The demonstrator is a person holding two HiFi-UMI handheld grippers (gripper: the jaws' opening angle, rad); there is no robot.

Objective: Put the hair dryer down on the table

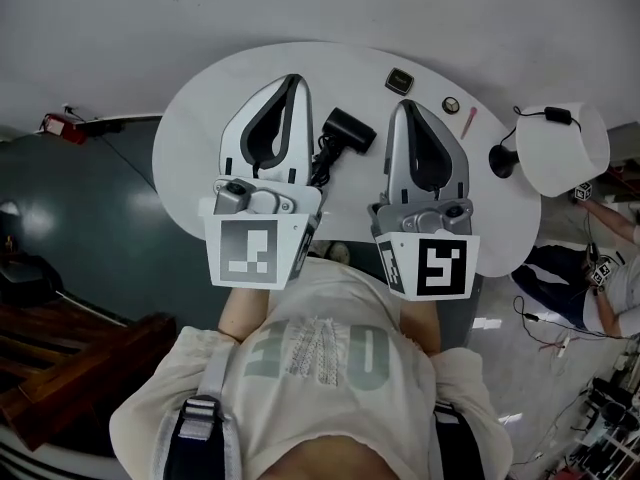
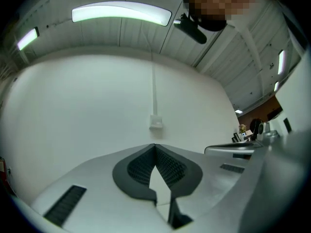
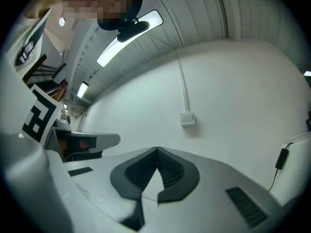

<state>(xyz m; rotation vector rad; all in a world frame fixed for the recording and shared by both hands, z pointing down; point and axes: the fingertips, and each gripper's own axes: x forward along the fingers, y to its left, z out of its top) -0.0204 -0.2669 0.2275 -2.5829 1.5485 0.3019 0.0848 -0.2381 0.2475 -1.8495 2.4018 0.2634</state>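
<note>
The black hair dryer lies on the white oval table, its cord bunched beside it, and neither gripper touches it. In the head view it shows between the two raised grippers. My left gripper is to its left, shut, with nothing between the jaws. My right gripper is to its right, also shut and empty. In the left gripper view the left gripper's dark pads meet at the tip against a white wall. The right gripper view shows the right gripper the same way.
A white-shaded lamp on a black base stands at the table's right end. A small black box, a round item and a pink pen lie at the far edge. A person sits at the right. A wall switch faces the grippers.
</note>
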